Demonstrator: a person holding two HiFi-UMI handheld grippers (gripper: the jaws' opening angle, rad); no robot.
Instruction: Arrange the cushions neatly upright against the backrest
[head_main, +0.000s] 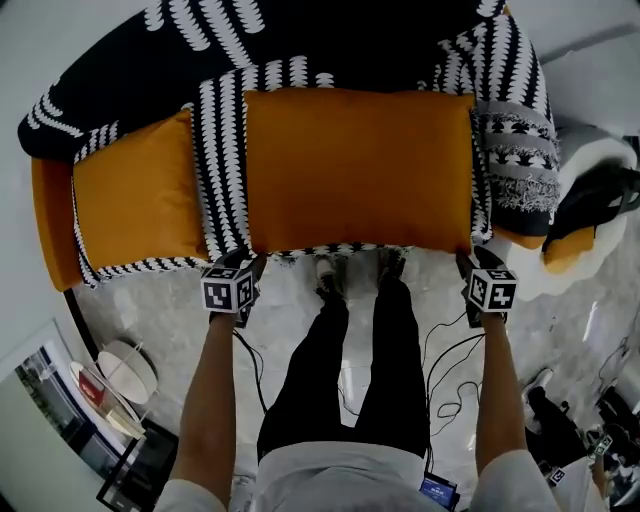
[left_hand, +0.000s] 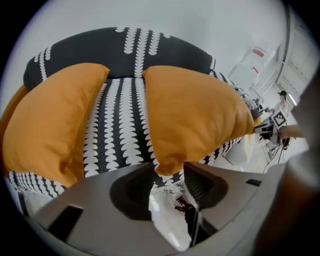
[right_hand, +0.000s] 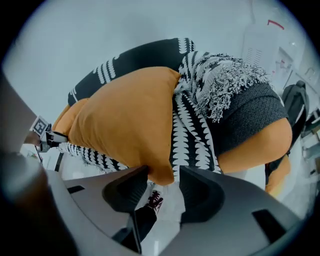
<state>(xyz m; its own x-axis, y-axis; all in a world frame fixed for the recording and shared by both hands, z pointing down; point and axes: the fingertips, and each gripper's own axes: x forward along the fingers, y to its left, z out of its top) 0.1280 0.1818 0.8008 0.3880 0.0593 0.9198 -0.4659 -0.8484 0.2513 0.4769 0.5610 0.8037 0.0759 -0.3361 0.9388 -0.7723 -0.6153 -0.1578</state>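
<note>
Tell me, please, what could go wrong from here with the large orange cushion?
1. Both the left gripper and right gripper are open around the lower corners of the large cushion at the seat edge, so it may slump or slide forward.
2. The fringed throw lies close to the right gripper and could snag.

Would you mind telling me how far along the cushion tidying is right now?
Done: nothing clearly finished. In hand: the left gripper and right gripper, jaws open, each straddle a front corner of the large orange cushion, which lies across the seat. Left: grip it, stand it against the backrest, then the smaller orange cushion.
</note>
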